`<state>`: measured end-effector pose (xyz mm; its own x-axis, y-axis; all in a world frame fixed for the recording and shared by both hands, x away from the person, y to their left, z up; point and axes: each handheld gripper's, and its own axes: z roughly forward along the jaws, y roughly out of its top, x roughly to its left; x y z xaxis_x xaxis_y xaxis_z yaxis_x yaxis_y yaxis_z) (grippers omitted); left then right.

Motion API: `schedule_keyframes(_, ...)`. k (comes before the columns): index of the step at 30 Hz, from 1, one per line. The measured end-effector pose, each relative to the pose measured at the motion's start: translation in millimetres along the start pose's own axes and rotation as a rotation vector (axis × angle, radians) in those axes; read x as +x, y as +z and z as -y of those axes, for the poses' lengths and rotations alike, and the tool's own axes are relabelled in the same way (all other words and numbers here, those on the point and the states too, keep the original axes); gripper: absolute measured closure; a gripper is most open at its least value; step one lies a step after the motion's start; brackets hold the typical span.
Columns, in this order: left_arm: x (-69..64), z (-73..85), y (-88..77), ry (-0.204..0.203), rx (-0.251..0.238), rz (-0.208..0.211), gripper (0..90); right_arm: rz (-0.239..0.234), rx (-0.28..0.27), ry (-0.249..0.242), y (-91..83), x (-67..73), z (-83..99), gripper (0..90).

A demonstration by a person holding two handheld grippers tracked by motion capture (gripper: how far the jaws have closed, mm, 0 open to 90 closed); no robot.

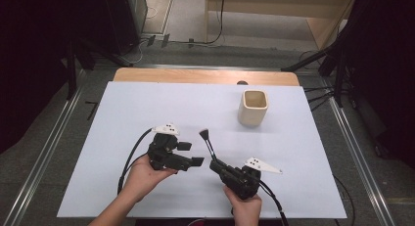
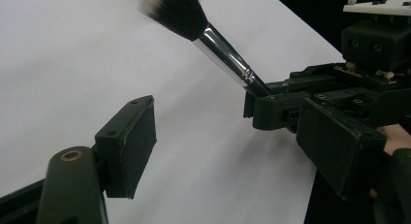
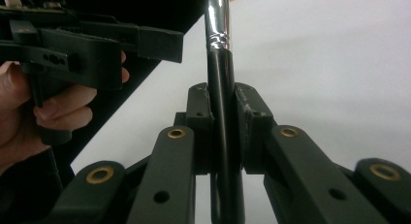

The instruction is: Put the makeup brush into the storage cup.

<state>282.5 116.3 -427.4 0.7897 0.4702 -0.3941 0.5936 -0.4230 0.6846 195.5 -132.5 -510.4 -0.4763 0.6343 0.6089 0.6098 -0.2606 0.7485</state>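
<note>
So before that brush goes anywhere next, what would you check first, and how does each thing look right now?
1. Right gripper shut on the brush handle: ok.
2. Brush lifted off the table sheet, bristles pointing up and away: ok.
3. Left gripper open, nothing between its pads: ok.
4. Cup upright, mouth open, well apart from both grippers: ok.
5. Cup holds nothing inside: cannot tell, the bottom is hidden.
6. Grip firm enough not to slip: cannot tell.
</note>
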Motion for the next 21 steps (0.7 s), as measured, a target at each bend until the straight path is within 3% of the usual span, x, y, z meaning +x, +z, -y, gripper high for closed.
schedule_keyframes(12,-0.3,-0.5,-1.7,-0.041,-0.072,0.018,24.1,-0.016,0.000,0.013,4.2,0.5,1.4,79.5)
schedule_keyframes(13,1.0,-0.3,-2.2,-0.068,-0.093,0.036,25.0,-0.016,-0.002,0.012,4.7,1.2,1.9,79.6)
schedule_keyframes(14,1.0,-0.3,-2.2,-0.068,-0.093,0.036,26.0,-0.017,-0.005,0.007,4.9,1.3,1.9,79.6)
schedule_keyframes(15,2.8,0.3,-2.0,-0.102,-0.115,0.058,27.0,-0.018,-0.008,0.008,4.9,1.7,2.0,79.6)
schedule_keyframes(21,5.2,0.7,-0.7,-0.151,-0.138,0.067,30.6,-0.022,-0.022,0.005,5.4,3.7,1.8,79.6)
